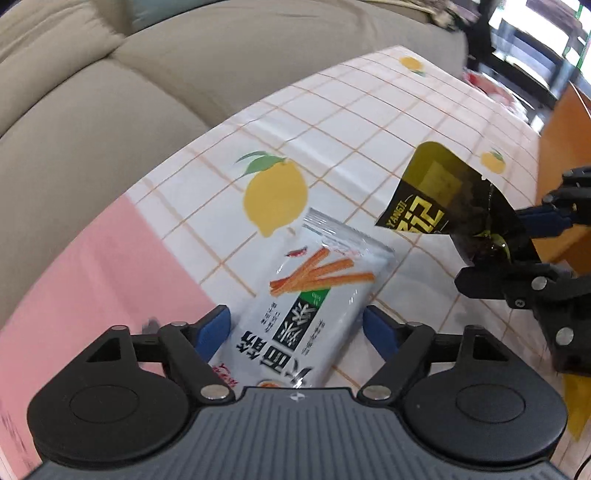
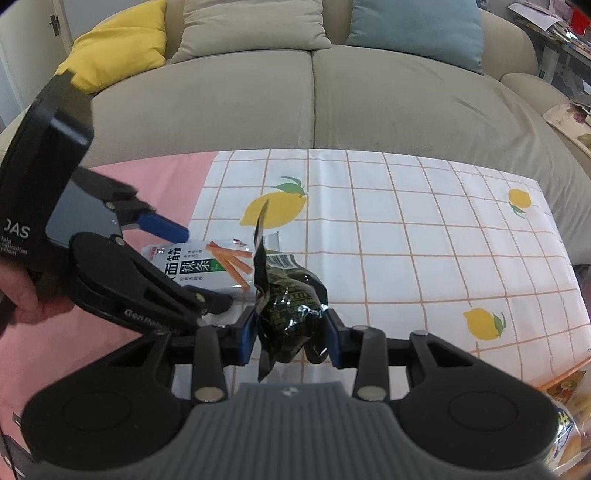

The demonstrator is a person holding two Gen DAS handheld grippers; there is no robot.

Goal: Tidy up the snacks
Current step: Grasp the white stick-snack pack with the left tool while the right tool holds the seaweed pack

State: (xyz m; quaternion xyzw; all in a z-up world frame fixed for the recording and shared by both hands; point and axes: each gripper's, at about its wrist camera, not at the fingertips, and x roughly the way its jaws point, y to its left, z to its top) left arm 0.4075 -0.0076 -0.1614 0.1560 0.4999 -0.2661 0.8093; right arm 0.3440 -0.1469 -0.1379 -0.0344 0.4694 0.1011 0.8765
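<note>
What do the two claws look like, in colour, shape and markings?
Both are alike. The left claw and the right claw have black linkage arms with silver rivets, round black discs at each side, blue finger pads, and a ribbed grey body in the middle. White lettering, partly cut off, marks the left claw's black housing in the right wrist view.

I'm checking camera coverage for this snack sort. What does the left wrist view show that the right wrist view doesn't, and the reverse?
Only the left wrist view shows an orange box at the table's right edge and the left gripper head-on, its open fingers either side of the white snack pack.

Only the right wrist view shows the yellow cushion, grey cushion and blue cushion on the sofa, and a hand.

Both show the white pack, the dark packet clamped in the right gripper, and the lemon-print tablecloth.
</note>
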